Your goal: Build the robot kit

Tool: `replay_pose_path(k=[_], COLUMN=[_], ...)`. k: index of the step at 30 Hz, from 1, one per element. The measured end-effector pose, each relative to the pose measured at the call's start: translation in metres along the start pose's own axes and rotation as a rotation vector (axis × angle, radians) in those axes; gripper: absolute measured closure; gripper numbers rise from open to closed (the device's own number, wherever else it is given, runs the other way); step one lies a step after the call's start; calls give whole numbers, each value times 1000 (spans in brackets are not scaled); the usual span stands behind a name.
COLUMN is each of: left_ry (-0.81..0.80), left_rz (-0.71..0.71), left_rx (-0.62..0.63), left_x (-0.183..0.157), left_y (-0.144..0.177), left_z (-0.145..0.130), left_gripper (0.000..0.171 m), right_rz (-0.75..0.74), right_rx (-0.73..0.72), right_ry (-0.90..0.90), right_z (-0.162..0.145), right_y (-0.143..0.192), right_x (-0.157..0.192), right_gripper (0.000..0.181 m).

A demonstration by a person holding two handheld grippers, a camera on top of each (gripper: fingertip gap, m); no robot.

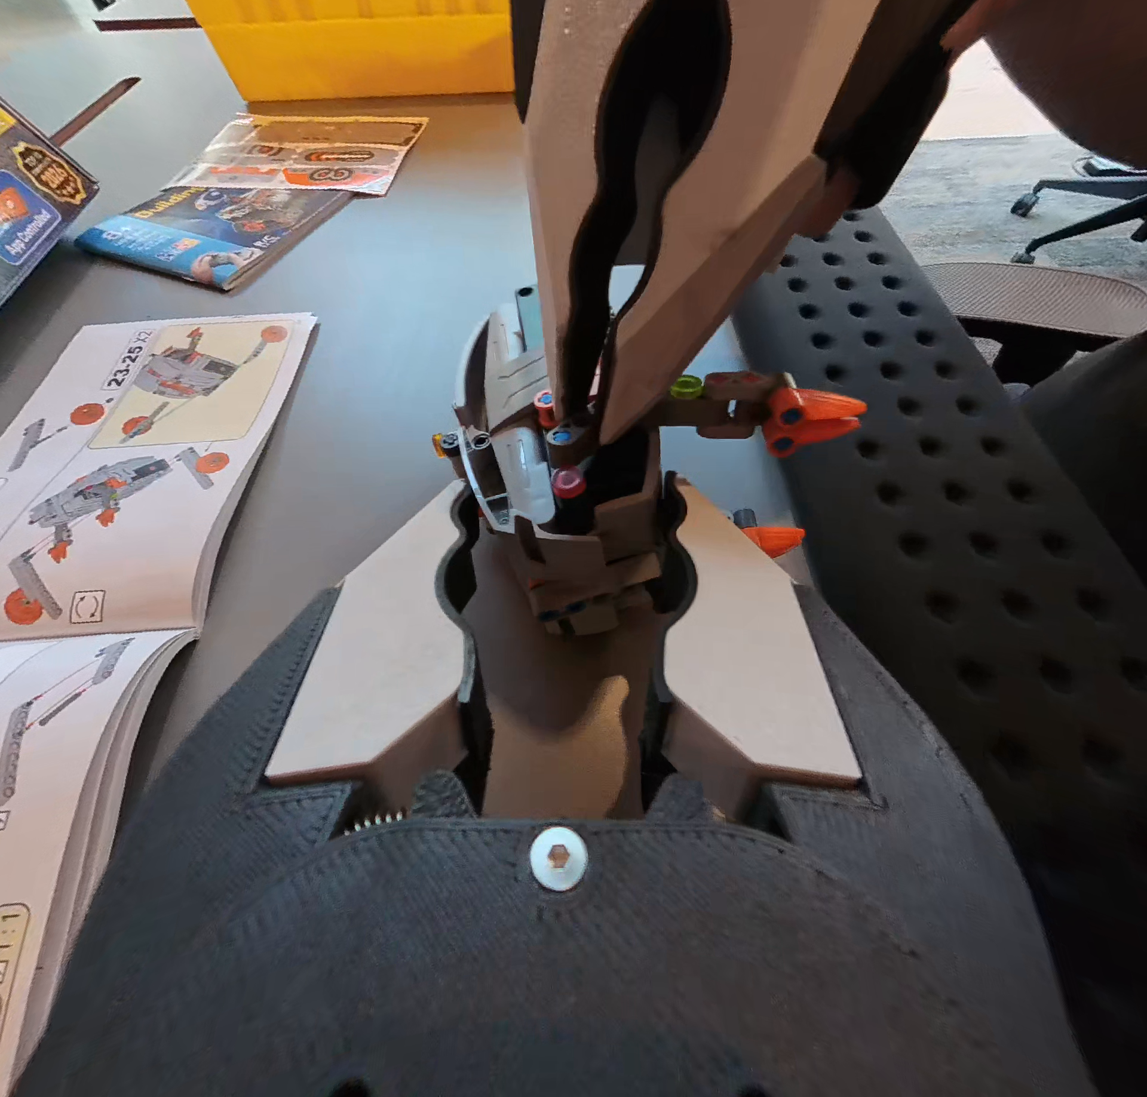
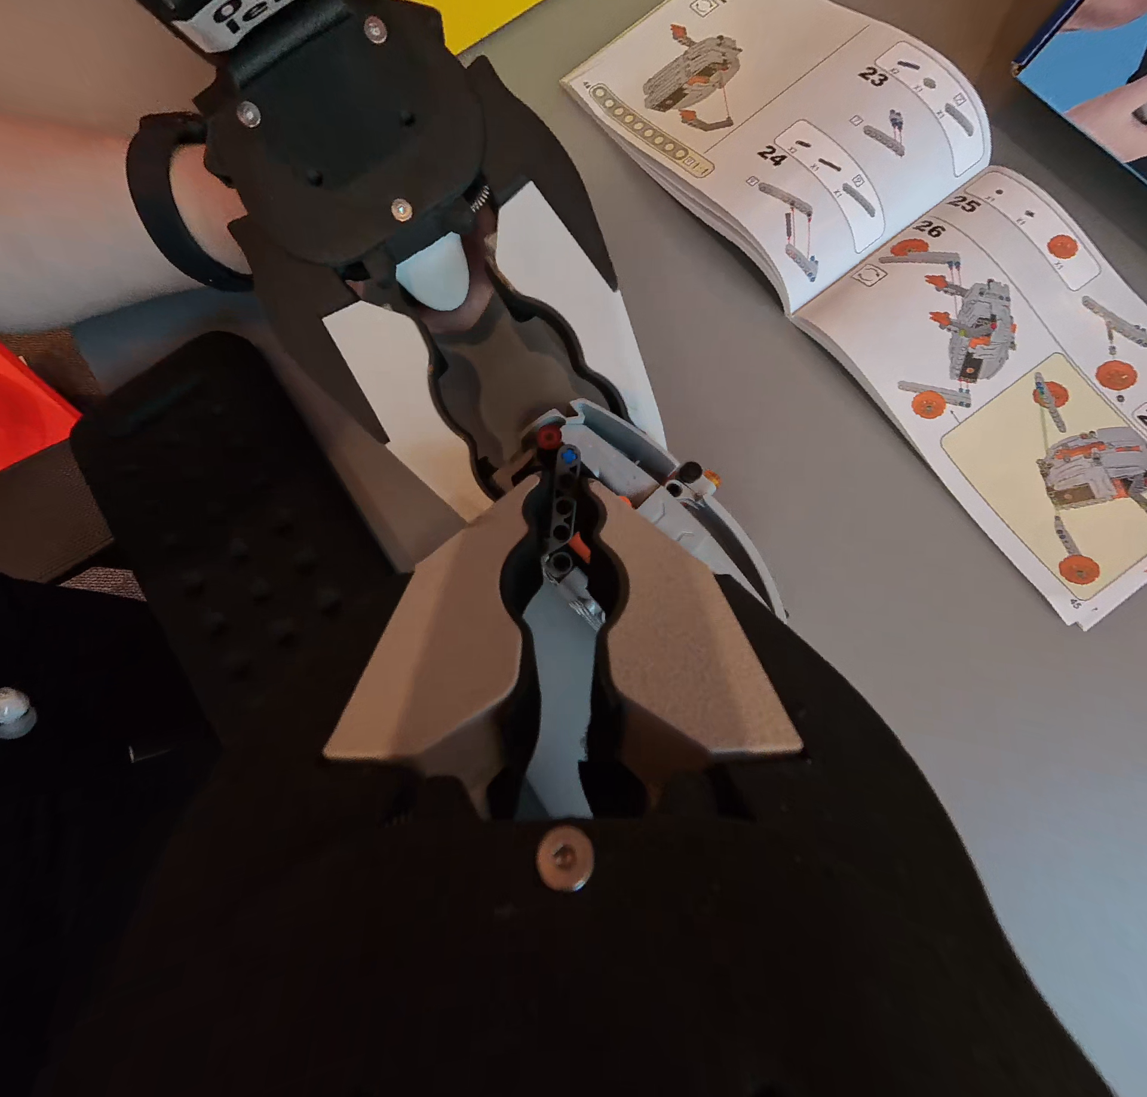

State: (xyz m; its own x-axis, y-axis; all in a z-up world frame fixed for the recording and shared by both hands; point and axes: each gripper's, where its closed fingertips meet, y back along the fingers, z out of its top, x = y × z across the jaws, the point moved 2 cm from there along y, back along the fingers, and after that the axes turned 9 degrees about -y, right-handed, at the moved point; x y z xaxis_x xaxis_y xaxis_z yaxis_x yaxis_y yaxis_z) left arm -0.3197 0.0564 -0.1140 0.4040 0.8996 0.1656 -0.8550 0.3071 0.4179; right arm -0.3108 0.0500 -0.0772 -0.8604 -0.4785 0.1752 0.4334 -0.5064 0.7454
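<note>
Left wrist view: the left gripper (image 1: 565, 546) clamps a grey-and-brown brick-built model with orange claws (image 1: 558, 509) above the grey desk (image 1: 385, 273). Right wrist view: the right gripper (image 2: 562, 509) pinches the model's black perforated beam (image 2: 562, 509); an open instruction booklet (image 2: 869, 260) lies nearby.

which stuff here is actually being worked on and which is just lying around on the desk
In hand:
- brick model, gripped by the left gripper
- black holed beam, pinched by the right gripper against the model

Lying about:
- open instruction booklet
- sticker sheet
- closed blue booklet
- yellow bin
- black perforated mat
</note>
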Motion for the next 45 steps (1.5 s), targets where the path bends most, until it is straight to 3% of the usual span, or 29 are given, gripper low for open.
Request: replay_pose_path(k=[18,23,34,45], left_ry=[-25,18,6,-23], left_rz=[46,58,64,93], left_rx=[51,62,71,95], left_x=[0,3,2,2], left_y=[-8,-10,-11,-12], left_z=[-3,-4,-3,-2], left_gripper=[106,109,110,111], right_rz=[-30,-109,-127,-110], right_rx=[-45,-66,110,442], right_ry=[33,154,113,205], right_z=[0,4,0,3], right_y=[-2,-4,-1,-2], right_x=[2,4,3,3], right_gripper=[174,176,174,175])
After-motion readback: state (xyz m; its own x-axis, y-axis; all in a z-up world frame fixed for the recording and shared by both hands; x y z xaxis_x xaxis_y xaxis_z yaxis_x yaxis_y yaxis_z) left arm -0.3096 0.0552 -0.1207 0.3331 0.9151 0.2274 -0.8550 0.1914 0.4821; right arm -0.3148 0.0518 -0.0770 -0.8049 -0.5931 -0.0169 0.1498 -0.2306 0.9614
